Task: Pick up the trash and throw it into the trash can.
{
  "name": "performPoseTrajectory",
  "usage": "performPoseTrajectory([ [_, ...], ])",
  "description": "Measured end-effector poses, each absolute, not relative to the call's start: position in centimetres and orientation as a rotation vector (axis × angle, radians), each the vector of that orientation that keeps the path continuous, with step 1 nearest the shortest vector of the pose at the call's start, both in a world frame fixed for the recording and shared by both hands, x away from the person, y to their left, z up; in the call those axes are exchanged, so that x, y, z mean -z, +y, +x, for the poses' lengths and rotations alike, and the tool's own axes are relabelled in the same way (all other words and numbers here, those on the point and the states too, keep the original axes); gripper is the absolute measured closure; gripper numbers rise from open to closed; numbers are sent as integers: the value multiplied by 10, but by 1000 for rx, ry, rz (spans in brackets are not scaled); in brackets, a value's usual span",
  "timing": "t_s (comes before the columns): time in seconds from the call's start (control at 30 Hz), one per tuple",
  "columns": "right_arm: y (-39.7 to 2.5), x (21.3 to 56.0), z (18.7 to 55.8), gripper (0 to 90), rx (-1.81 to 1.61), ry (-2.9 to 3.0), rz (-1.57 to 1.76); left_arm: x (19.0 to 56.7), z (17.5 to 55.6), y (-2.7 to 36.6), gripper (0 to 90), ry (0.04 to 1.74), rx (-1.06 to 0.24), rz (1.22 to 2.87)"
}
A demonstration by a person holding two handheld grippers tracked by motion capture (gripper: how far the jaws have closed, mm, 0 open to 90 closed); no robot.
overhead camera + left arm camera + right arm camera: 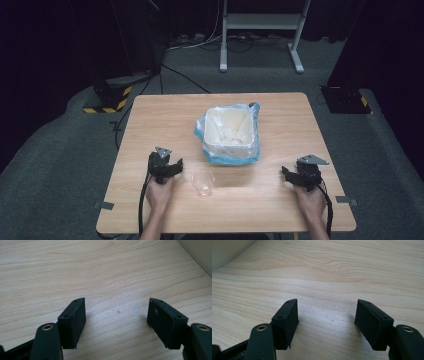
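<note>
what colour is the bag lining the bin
Light blue bag, folded over the white bin; clearest in the high view.

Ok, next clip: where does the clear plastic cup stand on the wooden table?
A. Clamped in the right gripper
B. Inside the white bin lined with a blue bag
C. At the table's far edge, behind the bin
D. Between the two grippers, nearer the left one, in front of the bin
D: in the high view the clear plastic cup stands upright on the wooden table, just right of the left gripper and on the near side of the white bin lined with a blue bag.

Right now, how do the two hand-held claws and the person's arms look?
Both are black two-jaw tools. The left claw and right claw each carry a grey three-cornered plate on top and trail a black cable. Their flat rectangular jaws have small screw holes and brass-coloured pivots. The forearms are bare, without sleeves.
</note>
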State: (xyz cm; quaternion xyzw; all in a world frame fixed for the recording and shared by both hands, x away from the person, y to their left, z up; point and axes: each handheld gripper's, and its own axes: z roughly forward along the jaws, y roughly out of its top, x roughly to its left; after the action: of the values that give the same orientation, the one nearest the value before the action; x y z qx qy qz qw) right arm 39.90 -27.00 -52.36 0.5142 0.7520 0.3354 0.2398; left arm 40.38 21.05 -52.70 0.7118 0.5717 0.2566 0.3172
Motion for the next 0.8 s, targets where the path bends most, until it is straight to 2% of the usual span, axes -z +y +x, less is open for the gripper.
performPoseTrajectory([
  [0.47,-270,524,399,344,-918,2059,1408,527,405,210,267,1485,-663,1888],
  [0.67,-270,524,399,343,-917,2058,1409,525,404,212,278,1468,-626,1908],
  [0.8,-270,524,399,342,-917,2058,1409,520,401,216,335,1459,-610,1884],
])
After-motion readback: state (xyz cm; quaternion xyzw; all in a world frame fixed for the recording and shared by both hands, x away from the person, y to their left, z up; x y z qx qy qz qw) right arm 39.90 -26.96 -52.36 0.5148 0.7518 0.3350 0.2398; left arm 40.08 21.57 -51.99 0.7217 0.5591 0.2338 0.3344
